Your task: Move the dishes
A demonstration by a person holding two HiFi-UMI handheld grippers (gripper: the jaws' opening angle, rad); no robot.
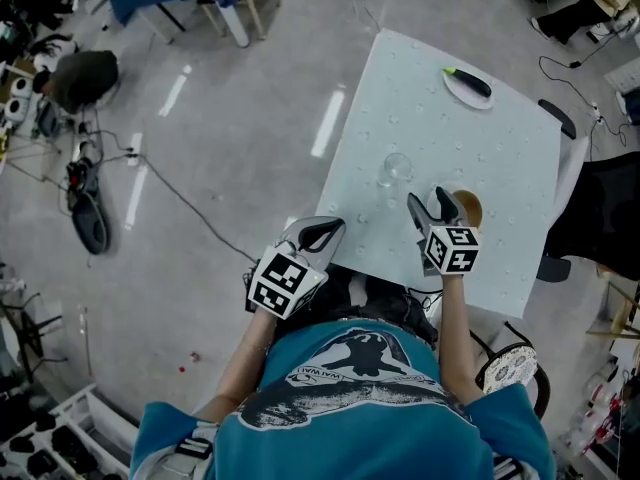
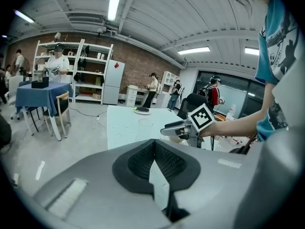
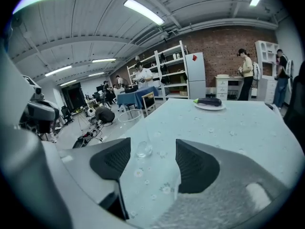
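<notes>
Behind right tool [image 1: 428, 206], half-hidden bowl [image 1: 471, 208]

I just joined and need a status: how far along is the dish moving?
Nothing looks done: the glass, the plate at the far corner and the brown dish all sit on the table. In hand: nothing; the right gripper hangs open by the brown dish, the left gripper is shut, empty, at the table's edge. All three are left.
</notes>
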